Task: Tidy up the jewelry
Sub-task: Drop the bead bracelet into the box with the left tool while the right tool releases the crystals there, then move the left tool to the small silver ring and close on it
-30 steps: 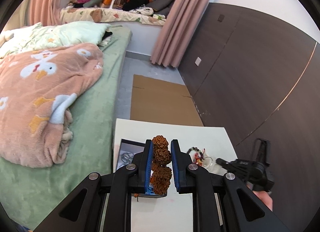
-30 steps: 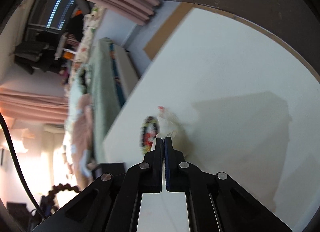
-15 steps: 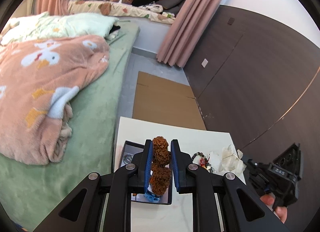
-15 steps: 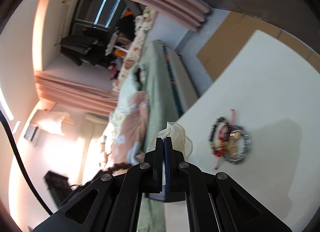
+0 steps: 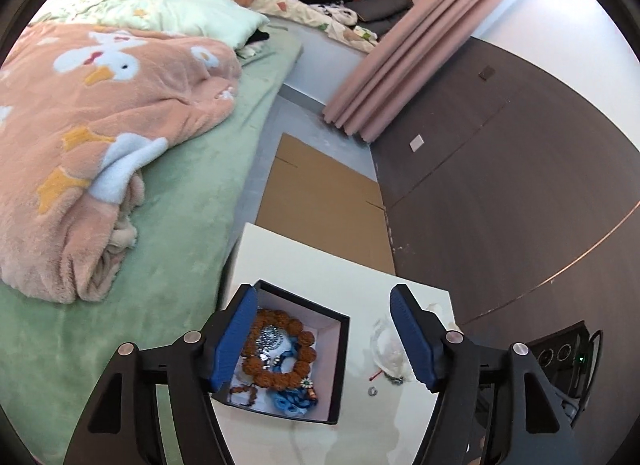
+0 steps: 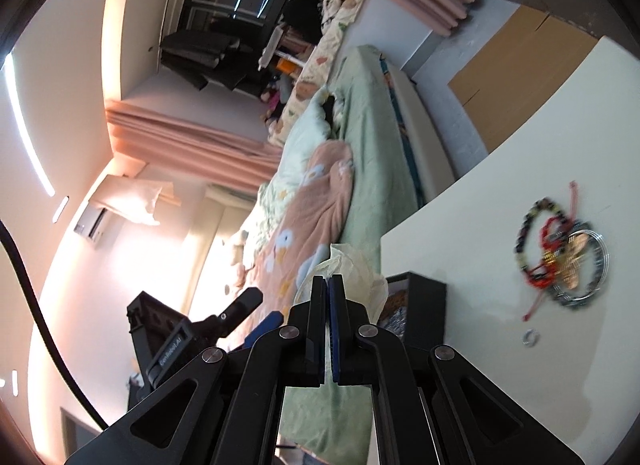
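My left gripper [image 5: 323, 335] is open and empty above a black jewelry box [image 5: 338, 369] on the white table [image 5: 304, 261]. A brown knobbly bead bracelet [image 5: 278, 353] lies in the box with a silver piece and a blue cord. My right gripper [image 6: 329, 293] is shut on a thin whitish plastic bag [image 6: 360, 269], held above the table beside the box [image 6: 424, 305]. A pile of bead bracelets and silver bangles [image 6: 564, 261] and a small ring [image 6: 531, 337] lie on the table. The ring [image 5: 372, 390] also shows in the left wrist view.
A bed with a green sheet [image 5: 176, 201] and pink duck blanket [image 5: 92, 113] runs along the table's left side. Flat cardboard [image 5: 320, 201] lies on the floor beyond the table. A dark wood wall [image 5: 500, 185] stands to the right.
My left gripper opened and the brown bead bracelet dropped into the box. My right gripper lifted the plastic bag off the table and swung toward the box.
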Available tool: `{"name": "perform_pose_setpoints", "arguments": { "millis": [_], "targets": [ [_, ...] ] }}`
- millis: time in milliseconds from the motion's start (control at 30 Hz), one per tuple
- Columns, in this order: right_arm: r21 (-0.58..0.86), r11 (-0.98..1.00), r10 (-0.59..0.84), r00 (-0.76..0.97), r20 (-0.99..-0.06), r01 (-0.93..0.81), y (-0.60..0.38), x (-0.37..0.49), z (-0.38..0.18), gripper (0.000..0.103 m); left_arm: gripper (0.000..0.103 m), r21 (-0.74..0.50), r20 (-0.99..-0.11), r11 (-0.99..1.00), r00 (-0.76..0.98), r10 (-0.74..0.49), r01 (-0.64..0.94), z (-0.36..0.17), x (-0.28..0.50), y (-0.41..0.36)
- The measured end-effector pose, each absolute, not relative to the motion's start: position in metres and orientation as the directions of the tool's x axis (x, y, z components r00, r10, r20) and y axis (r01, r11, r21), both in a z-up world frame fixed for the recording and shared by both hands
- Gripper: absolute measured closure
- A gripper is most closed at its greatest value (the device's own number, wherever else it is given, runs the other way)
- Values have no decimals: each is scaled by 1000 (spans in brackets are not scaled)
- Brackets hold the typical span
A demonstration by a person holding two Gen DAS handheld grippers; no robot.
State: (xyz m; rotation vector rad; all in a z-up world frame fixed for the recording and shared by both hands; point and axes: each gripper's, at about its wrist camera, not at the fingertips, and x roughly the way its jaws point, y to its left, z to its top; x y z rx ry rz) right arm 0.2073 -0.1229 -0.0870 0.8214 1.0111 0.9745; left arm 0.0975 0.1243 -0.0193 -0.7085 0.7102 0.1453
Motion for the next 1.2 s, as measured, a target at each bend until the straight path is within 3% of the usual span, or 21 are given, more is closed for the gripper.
{"name": "perform_pose_setpoints", "arguments": {
  "millis": [200, 233, 267, 333, 600, 1200],
  "targets": [
    [895, 346, 938, 113, -327, -281, -89, 203, -97, 96, 33, -547, -632, 759, 769, -96, -355, -19, 84, 128],
    [898, 347, 937, 73, -341, -271, -82, 203, -100, 81, 33, -546, -630, 760, 771, -94, -354, -17, 82, 129],
    [899, 354, 934, 46, -355, -259, -78, 203, -104, 53, 33, -545, -626, 763, 774, -93, -349, -16, 80, 129],
    [885, 399, 917, 80, -392, -241, -81, 203, -107, 32, 33, -540, -616, 769, 783, -85, -342, -12, 76, 128],
    [844, 492, 866, 221, -449, -213, -133, 212, -98, 31, 33, -547, -592, 778, 800, -100, -308, -7, 75, 113],
    [725, 680, 713, 334, -616, -114, -228, 224, -86, 31, 33, -461, -669, 866, 717, -196, -193, -23, 120, 20]
  ]
}}
